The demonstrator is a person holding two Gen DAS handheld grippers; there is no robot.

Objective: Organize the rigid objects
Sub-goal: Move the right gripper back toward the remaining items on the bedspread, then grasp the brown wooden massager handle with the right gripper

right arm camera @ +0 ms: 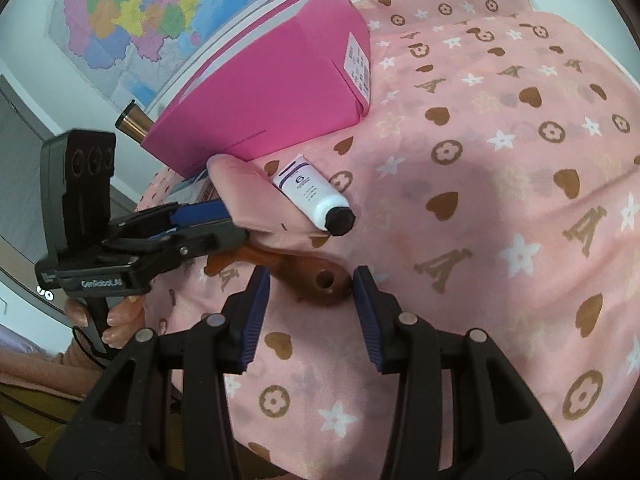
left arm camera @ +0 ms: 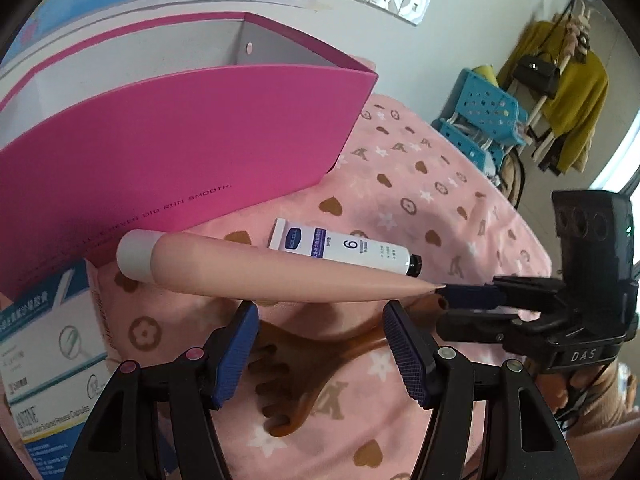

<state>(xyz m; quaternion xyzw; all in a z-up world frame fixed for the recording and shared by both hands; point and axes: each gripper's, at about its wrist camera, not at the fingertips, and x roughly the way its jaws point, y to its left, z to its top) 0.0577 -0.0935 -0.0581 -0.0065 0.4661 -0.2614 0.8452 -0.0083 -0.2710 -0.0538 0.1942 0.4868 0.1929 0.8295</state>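
White tube [left arm camera: 344, 249] marked "6", beside pink box [left arm camera: 180, 136]

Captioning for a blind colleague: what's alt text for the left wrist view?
The left gripper hangs open over a brown comb on pink cloth. Beyond lie a peach tube and a white tube before an open pink box; the right gripper reaches in from the right.

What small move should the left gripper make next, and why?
Probably ease the left gripper forward and close it on the peach tube. Its jaws stand open and empty, and the tube lies just beyond its fingertips, seemingly overlapping the brown comb, so it seems best cleared first.
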